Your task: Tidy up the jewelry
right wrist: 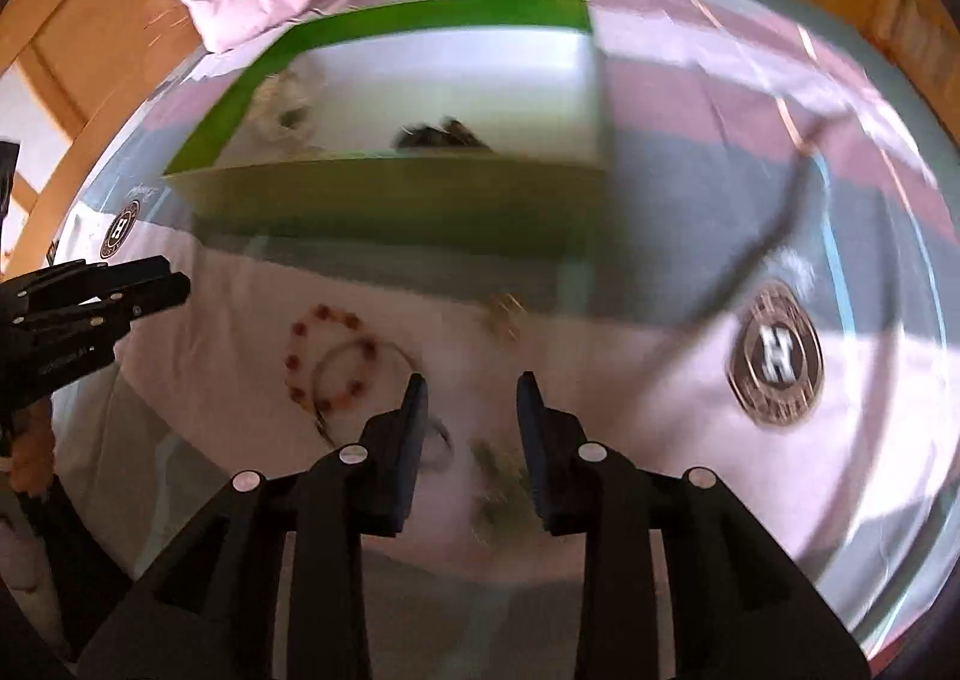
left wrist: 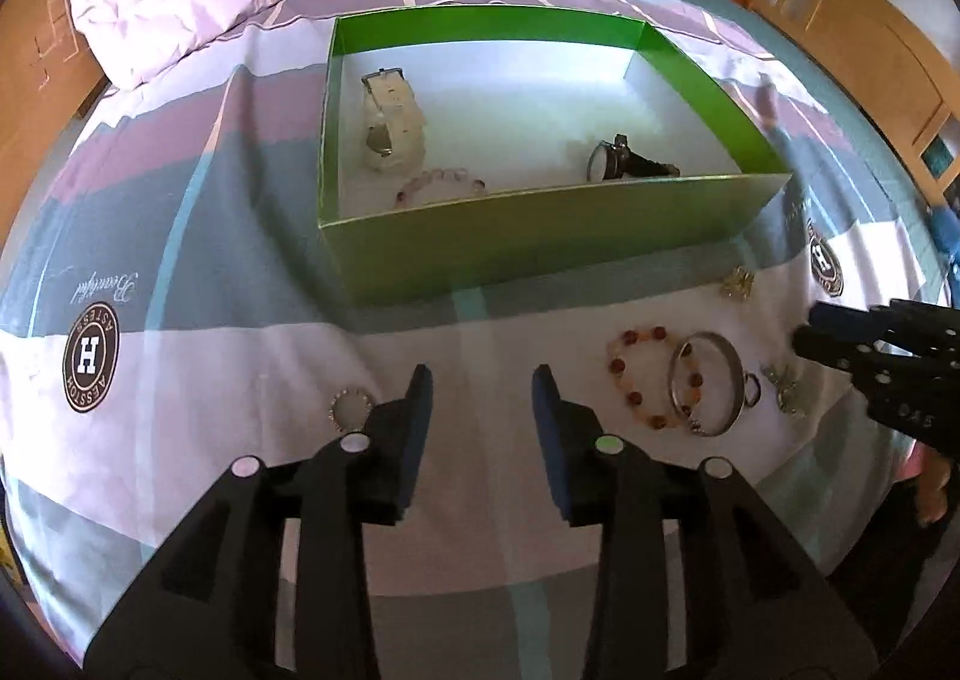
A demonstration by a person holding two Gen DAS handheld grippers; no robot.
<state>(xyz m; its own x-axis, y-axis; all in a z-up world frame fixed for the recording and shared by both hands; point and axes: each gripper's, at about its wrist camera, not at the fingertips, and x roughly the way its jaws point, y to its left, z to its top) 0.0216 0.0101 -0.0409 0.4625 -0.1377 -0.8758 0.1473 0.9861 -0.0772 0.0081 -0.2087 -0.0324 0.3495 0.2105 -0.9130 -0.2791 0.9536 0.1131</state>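
Green box (left wrist: 528,254) sits mid-frame on the bed (left wrist: 210,188), watches inside; amber bead bracelet (left wrist: 636,374) and silver bangle (left wrist: 711,380) lie lower right. Left tongs (left wrist: 483,380) and right tongs (right wrist: 471,386) hover parted, empty.

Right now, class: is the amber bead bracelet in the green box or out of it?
Out. The amber bracelet lies on the bedsheet in front of the box, overlapping a silver bangle.
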